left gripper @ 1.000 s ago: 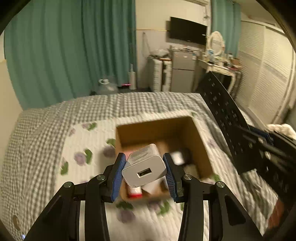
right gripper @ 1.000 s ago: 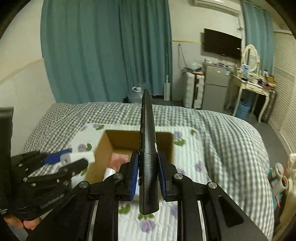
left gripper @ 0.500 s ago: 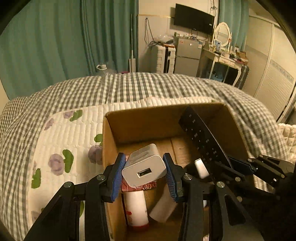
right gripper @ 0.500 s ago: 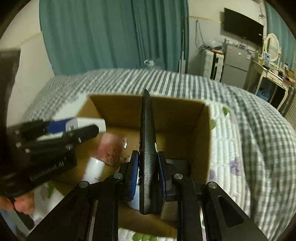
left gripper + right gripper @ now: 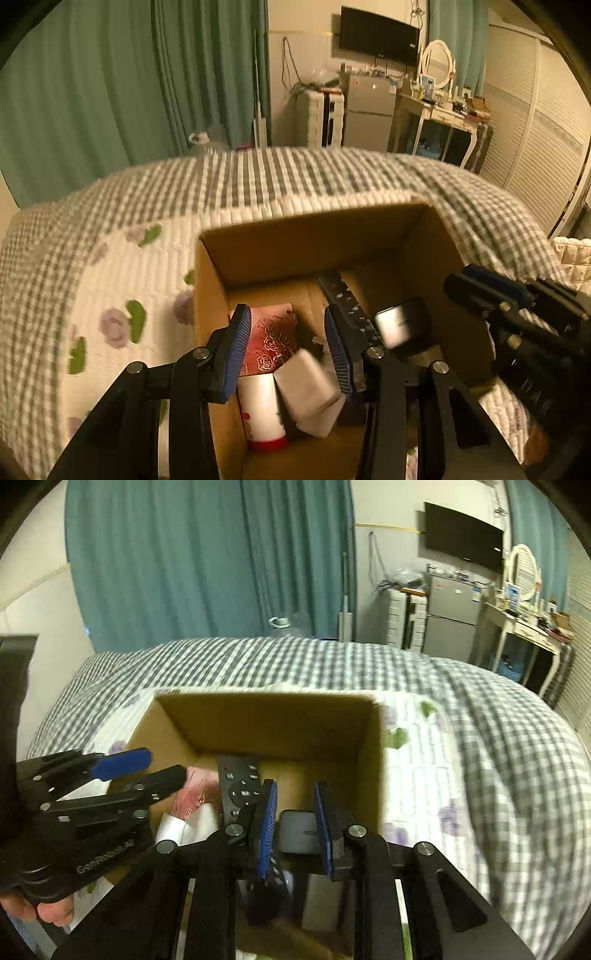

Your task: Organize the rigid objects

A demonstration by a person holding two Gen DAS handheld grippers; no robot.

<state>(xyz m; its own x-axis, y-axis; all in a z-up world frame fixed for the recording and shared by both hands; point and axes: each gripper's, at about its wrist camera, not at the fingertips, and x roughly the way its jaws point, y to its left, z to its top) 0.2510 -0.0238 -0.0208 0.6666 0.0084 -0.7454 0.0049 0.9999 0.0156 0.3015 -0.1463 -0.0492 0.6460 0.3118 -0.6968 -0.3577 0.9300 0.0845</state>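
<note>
lying blurred in cardboard box (image 5: 314, 240): white charger (image 5: 308, 384) | black remote (image 5: 238, 786) | left gripper (image 5: 290, 354) spread, gripping nothing | right gripper (image 5: 293, 832) spread, gripping nothing

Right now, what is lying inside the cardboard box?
Inside the cardboard box: a black remote, white charger, red patterned packet, white bottle and dark device. The grippers and box walls hide the rest.

right tool (image 5: 294, 825) open — remote (image 5: 240, 788) in box (image 5: 266, 720)
</note>
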